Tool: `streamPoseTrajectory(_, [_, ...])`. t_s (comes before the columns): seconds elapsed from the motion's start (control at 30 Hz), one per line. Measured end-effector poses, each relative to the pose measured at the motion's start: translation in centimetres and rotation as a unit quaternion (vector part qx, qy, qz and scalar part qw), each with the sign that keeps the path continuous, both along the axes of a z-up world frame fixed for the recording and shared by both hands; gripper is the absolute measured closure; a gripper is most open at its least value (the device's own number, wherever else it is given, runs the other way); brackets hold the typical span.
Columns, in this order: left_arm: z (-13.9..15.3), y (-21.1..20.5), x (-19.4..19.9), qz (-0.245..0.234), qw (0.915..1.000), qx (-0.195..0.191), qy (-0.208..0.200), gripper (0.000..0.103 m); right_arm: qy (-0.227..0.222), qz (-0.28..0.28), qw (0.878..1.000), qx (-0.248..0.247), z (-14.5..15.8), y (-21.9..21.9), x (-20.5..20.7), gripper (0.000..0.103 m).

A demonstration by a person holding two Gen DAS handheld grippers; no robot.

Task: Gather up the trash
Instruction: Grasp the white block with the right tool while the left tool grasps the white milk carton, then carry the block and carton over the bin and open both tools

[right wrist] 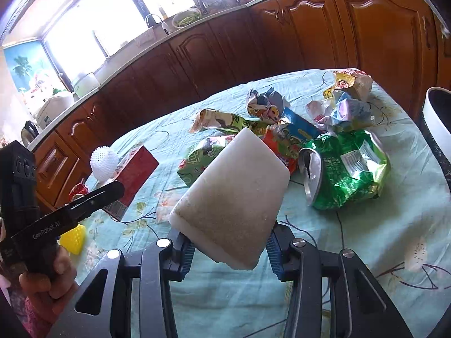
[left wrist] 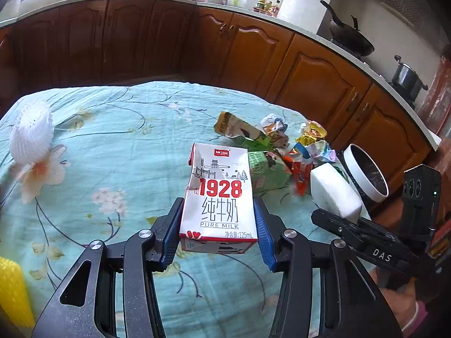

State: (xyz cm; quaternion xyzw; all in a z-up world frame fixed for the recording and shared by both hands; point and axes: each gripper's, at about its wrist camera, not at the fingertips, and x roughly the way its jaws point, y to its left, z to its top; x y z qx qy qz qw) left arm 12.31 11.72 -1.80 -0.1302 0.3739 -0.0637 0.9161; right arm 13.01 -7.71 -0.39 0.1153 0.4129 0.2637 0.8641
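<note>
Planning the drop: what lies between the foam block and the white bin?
Right wrist view: a crushed green can lies between the foam block and the white bin.

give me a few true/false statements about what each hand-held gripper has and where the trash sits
1. The left hand-held gripper is clamped on a milk carton. True.
2. The right hand-held gripper is empty. False: it is closed on a white foam block.
3. A crushed green can lies on the floral tablecloth. True.
4. The white-rimmed bin stands in the middle of the table. False: it is at the table's right edge.
5. The white foam net is inside the wrapper pile. False: it lies apart, far left.
</note>
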Motion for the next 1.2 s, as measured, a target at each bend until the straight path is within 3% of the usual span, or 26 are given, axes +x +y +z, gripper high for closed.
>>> streamPoseTrajectory(0.1, [0.6, -1.3, 0.1, -0.012, 0.9999, -0.001, -0.008, 0.057, 0.013, 0.006, 1.0, 0.016, 0.1, -1.6, -0.5, 0.056])
streamPoseTrajectory(0.17, [0.8, -2.0, 0.1, -0.018, 0.9998, -0.003, -0.01, 0.057, 0.024, 0.005, 0.999, 0.025, -0.2, -2.5, -0.8, 0.06])
streamPoseTrajectory(0.23, [1.1, -2.7, 0.2, -0.022, 0.9997, -0.002, -0.011, 0.057, 0.007, 0.002, 1.0, 0.017, 0.0, -3.5, -1.7, 0.065])
streamPoseTrajectory(0.4, [1.5, -5.2, 0.6, -0.046, 0.9988, 0.002, -0.015, 0.057, -0.02, -0.026, 0.999, 0.015, 0.8, -6.8, -3.1, 0.066])
streamPoseTrajectory(0.53, [1.7, -7.8, 0.9, -0.071, 0.9973, 0.004, -0.015, 0.057, -0.032, -0.052, 0.998, -0.015, 0.6, -9.6, -3.4, 0.066])
streamPoseTrajectory(0.63, [1.7, -9.9, 1.1, -0.091, 0.9957, 0.006, -0.016, 0.057, -0.006, -0.064, 0.997, -0.052, -0.8, -10.8, -2.6, 0.061])
streamPoseTrajectory(0.7, [1.7, -10.7, 1.0, -0.101, 0.9948, 0.006, -0.016, 0.057, 0.02, -0.071, 0.996, -0.046, -1.8, -11.8, -2.4, 0.054])
streamPoseTrajectory(0.8, [1.7, -11.7, 0.9, -0.11, 0.9938, 0.006, -0.016, 0.057, 0.034, -0.078, 0.996, -0.022, -2.2, -12.9, -2.6, 0.033])
streamPoseTrajectory(0.83, [1.7, -11.8, 0.9, -0.111, 0.9937, 0.006, -0.015, 0.057, 0.034, -0.078, 0.996, -0.015, -2.2, -13.1, -2.7, 0.032])
streamPoseTrajectory(1.03, [1.4, -12.5, 1.1, -0.116, 0.9932, 0.01, -0.008, 0.057, 0.055, -0.085, 0.994, 0.031, -2.5, -13.8, -2.8, 0.032])
streamPoseTrajectory(1.13, [1.5, -12.8, 1.2, -0.117, 0.993, 0.013, -0.008, 0.057, 0.057, -0.094, 0.994, 0.016, -2.8, -13.7, -2.4, 0.033])
streamPoseTrajectory(1.2, [1.5, -13.0, 1.3, -0.118, 0.9929, 0.012, -0.006, 0.057, 0.061, -0.088, 0.994, 0.015, -3.3, -13.5, -2.3, 0.049])
